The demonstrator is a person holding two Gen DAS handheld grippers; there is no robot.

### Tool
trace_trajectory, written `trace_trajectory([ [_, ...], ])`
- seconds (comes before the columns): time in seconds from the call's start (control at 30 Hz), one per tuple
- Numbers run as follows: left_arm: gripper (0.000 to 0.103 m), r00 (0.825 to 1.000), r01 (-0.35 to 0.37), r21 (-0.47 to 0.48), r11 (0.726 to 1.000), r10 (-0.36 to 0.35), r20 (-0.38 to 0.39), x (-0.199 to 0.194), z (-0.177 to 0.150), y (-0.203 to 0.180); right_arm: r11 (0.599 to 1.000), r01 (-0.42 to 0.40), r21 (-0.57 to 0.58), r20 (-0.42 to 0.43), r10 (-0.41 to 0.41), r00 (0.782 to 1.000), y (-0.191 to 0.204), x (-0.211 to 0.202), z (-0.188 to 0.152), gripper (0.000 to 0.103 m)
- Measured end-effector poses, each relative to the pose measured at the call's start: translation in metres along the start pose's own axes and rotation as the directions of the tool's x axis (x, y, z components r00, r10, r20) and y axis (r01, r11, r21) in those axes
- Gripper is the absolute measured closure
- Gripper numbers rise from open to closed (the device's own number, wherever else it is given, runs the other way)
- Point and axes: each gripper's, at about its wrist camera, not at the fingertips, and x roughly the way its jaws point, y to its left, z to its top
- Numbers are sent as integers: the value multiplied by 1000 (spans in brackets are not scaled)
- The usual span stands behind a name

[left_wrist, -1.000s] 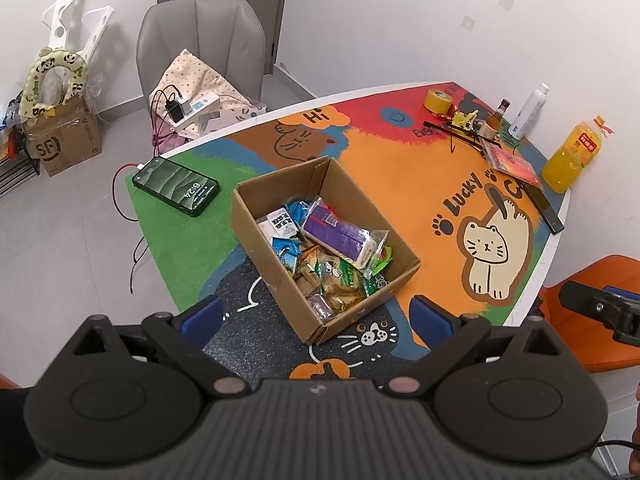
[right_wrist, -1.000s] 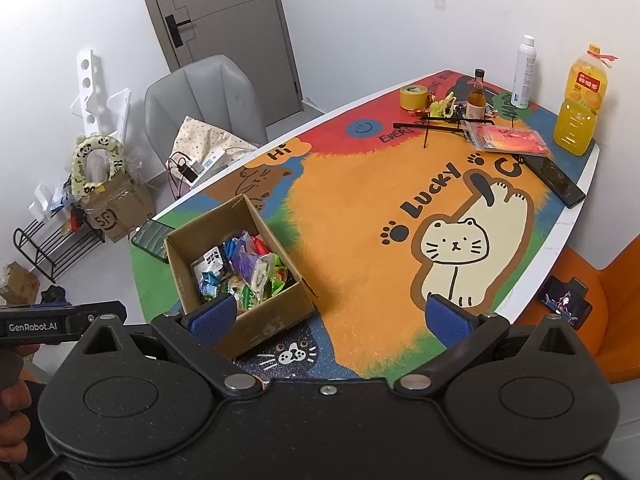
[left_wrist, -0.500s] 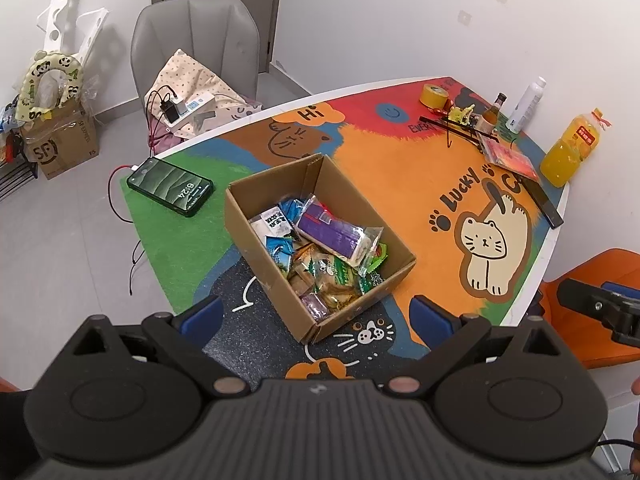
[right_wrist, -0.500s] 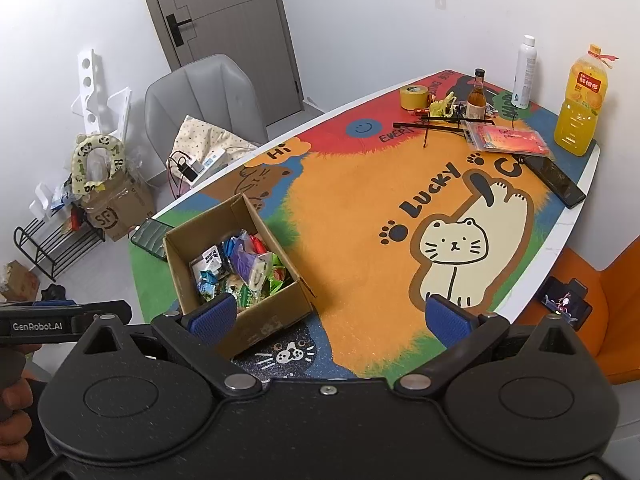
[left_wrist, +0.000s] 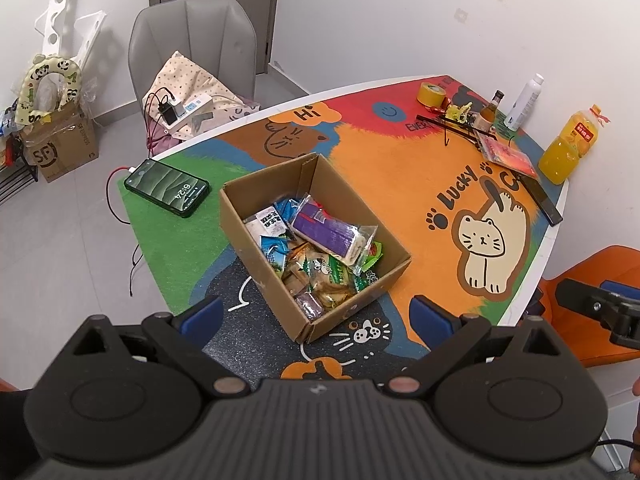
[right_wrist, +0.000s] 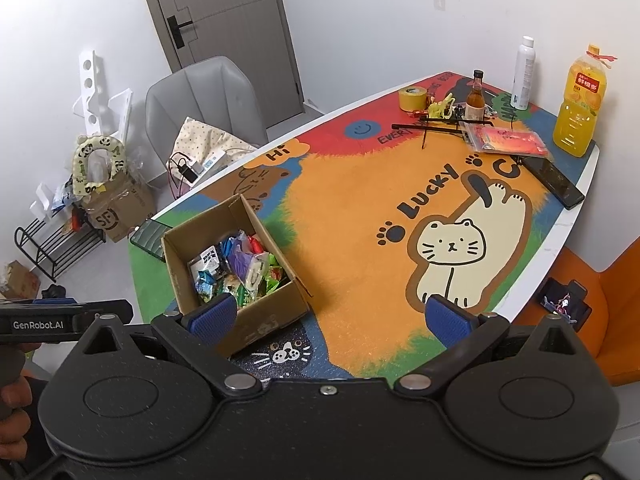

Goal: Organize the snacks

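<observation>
1. Your snacks (left_wrist: 316, 252) sit piled in an open cardboard box (left_wrist: 256, 248) on the near-left part of the table: a long purple-wrapped pack (left_wrist: 326, 232) lies on top, w/ blue, green and white packets under and beside it
2. Left gripper (left_wrist: 316, 314) hangs above the box's near corner, fingers spread wide, holding nothing; right gripper (right_wrist: 334, 314) is likewise spread wide and empty, its left finger pad (right_wrist: 212, 316) over the box's near wall in view
3. Table (right_wrist: 552, 248) is rounded w/ a white rim, covered by a bright cartoon mat (right_wrist: 360, 208) – orange centre, cream cat, "LUCKY" lettering. White walls, grey door (right_wrist: 224, 12), grey tiled floor
4. Green phone (left_wrist: 168, 188) w/ red cable lies on the mat just left of the box, apart from it
5. Far end, well apart from the box: tape roll (right_wrist: 413, 98), small brown bottle (right_wrist: 475, 98), white bottle (right_wrist: 524, 74), orange juice bottle (right_wrist: 580, 104), red packet (right_wrist: 506, 140), dark phone (right_wrist: 554, 182)
6. Grey chair (left_wrist: 192, 44) w/ cloth and a power strip stands behind the table; SF carton (left_wrist: 60, 148) on the floor at left
</observation>
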Motion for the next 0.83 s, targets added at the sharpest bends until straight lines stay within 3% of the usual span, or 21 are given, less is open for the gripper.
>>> trace_trajectory([
  [0.83,4,1000,-8,15,1000,7,10,-4,-3,-3,1000,-8,-6,-12,8,1000,1,4,-1,0],
])
